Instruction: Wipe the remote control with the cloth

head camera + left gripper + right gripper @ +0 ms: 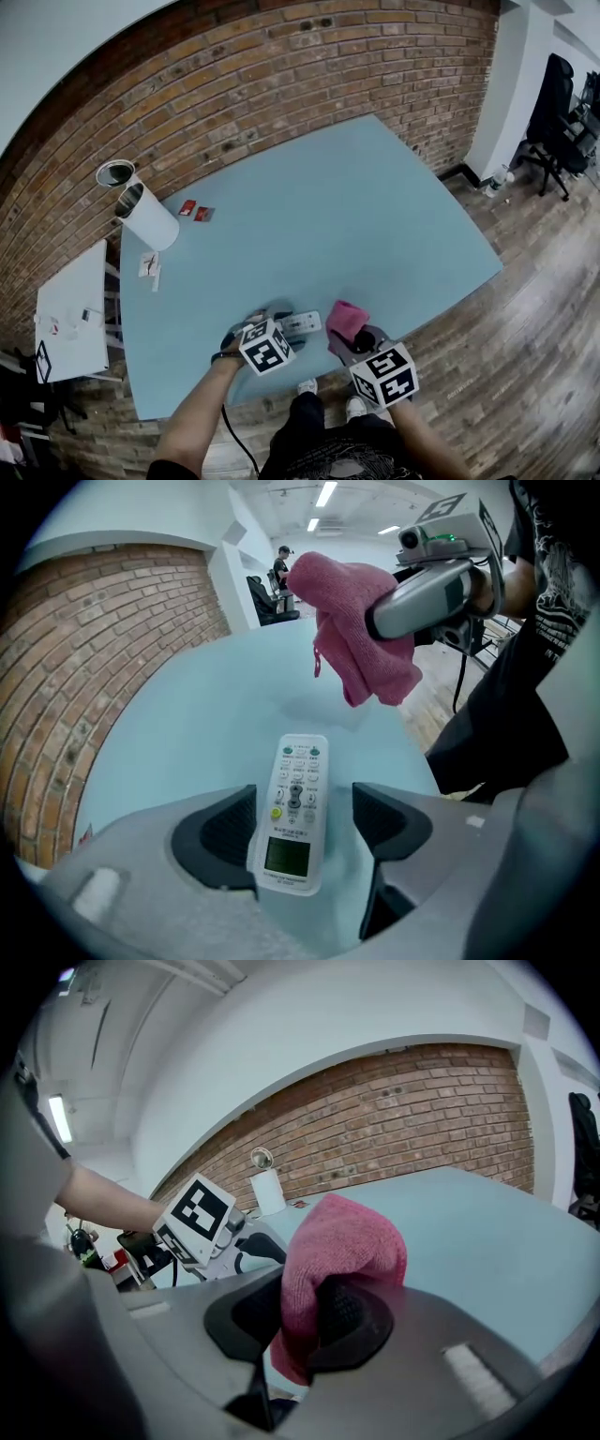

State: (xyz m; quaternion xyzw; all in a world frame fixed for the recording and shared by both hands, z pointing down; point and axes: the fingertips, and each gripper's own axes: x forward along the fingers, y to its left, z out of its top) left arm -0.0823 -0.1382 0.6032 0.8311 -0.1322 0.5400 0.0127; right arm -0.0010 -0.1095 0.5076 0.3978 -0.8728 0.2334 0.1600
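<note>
Straddling the white remote control (293,813) that lies face up on the pale blue table (356,206), near the edge closest to the person, the left gripper (305,822) stands with its jaws wide apart. One dark pad sits on either side of the handset's lower half, and neither is seen pressing on it. The placing looks meant to bracket the remote so it can be steadied while it is cleaned. The right gripper (300,1312) has its jaws closed on the pink cloth (342,1241), which bulges out of the pads in a bunched wad. It hangs in the air above and just beyond the remote, apparently carried that way so that a soft fold, not a jaw, meets the buttons. Judging by the gap between cloth and handset in the left gripper view, the wipe itself has not yet landed, and the next move calls for lowering the wad onto the keypad without nudging the loose remote off the near edge. Well apart from all this, toward the brick wall (281,75), stand two white cylindrical containers (150,217) with dark mouths. What they hold, if anything, cannot be told. Two small red items (196,212) lie on the table just beside them.
</note>
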